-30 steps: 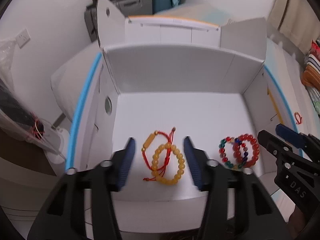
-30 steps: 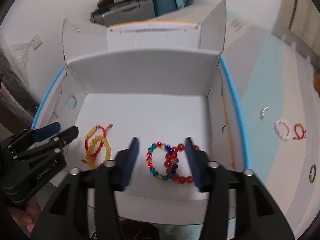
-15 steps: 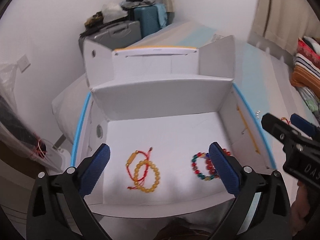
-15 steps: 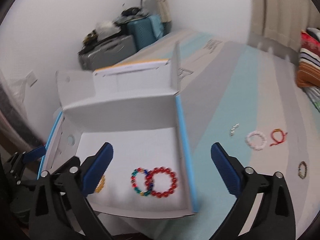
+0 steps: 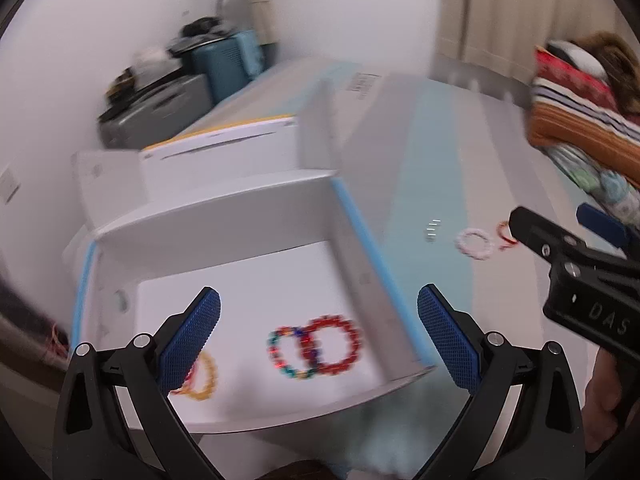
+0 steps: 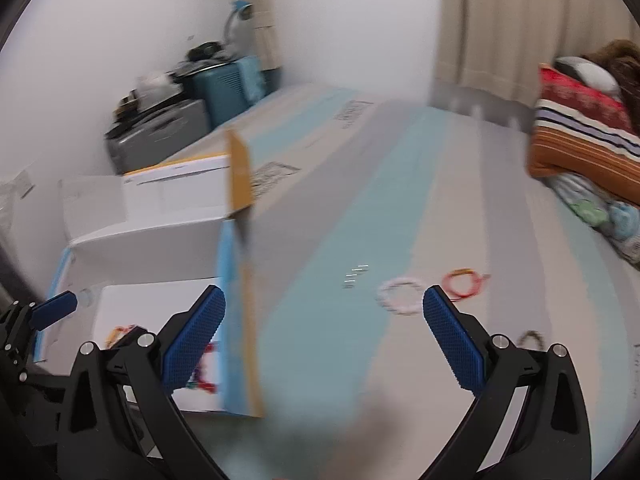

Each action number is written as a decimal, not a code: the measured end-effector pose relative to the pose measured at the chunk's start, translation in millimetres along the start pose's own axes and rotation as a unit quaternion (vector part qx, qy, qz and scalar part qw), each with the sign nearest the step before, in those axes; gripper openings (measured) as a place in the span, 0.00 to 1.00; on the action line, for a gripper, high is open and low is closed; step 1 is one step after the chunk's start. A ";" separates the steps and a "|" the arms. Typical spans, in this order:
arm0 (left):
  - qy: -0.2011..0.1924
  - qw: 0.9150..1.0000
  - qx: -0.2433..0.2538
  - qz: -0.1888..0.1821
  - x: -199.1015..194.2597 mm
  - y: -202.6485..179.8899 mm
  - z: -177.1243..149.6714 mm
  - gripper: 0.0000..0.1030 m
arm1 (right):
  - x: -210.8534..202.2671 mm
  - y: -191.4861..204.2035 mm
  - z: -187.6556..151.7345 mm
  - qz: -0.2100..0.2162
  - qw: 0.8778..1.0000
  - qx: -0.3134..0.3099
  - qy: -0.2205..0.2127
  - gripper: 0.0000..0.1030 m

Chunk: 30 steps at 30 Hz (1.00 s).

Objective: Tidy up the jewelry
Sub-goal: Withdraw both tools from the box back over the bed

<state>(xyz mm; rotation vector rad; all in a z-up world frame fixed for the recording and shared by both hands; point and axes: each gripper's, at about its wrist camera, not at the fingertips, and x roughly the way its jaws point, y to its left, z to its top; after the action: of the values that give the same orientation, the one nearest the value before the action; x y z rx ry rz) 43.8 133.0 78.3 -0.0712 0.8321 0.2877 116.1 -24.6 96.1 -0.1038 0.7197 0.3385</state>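
A white open box (image 5: pixel 240 236) holds a red bead bracelet (image 5: pixel 334 340) linked with a multicoloured one (image 5: pixel 286 354), and a yellow bead bracelet (image 5: pixel 202 378) at its front left. My left gripper (image 5: pixel 318 332) is open and empty above the box front. My right gripper (image 6: pixel 322 332) is open and empty over the bed, right of the box (image 6: pixel 160 236). A white bead bracelet (image 6: pixel 400 296), a red cord bracelet (image 6: pixel 464 282), a dark bracelet (image 6: pixel 530 338) and small silver pieces (image 6: pixel 354 274) lie on the bed. The right gripper also shows in the left wrist view (image 5: pixel 568 232).
The bed cover (image 6: pixel 400 200) has grey and pale blue stripes. Folded striped blankets (image 6: pixel 584 140) lie at the far right. Suitcases (image 6: pixel 180 120) stand by the wall behind the box. A curtain (image 6: pixel 520 20) hangs at the back.
Both grippers opened wide, rose from the box and swung right. The yellow and red bracelets stay in the box. The right view now faces the loose jewelry on the bed.
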 end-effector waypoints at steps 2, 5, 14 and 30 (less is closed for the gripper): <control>-0.001 1.000 0.015 -0.009 3.3 -23.9 3.8 0.94 | -2.6 -20.9 0.4 -0.016 1.000 0.005 -0.003 0.93; 0.001 0.999 0.037 -0.021 10.2 -58.2 8.1 0.94 | -5.8 -58.0 -1.2 -0.036 0.999 0.020 -0.004 0.93; 0.002 0.995 0.078 -0.069 33.8 -151.6 14.2 0.94 | 1.7 -153.9 -24.6 -0.087 0.994 0.059 0.023 0.93; 0.040 0.986 0.131 -0.093 150.3 -254.3 19.0 0.94 | 77.4 -253.9 -75.3 -0.087 0.976 0.140 0.142 0.92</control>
<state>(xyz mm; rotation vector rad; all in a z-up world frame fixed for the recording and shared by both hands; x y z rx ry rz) 224.2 -73.9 -32.4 0.0863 0.9308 -0.0016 209.0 -258.4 -17.2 0.0531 1.0275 0.0507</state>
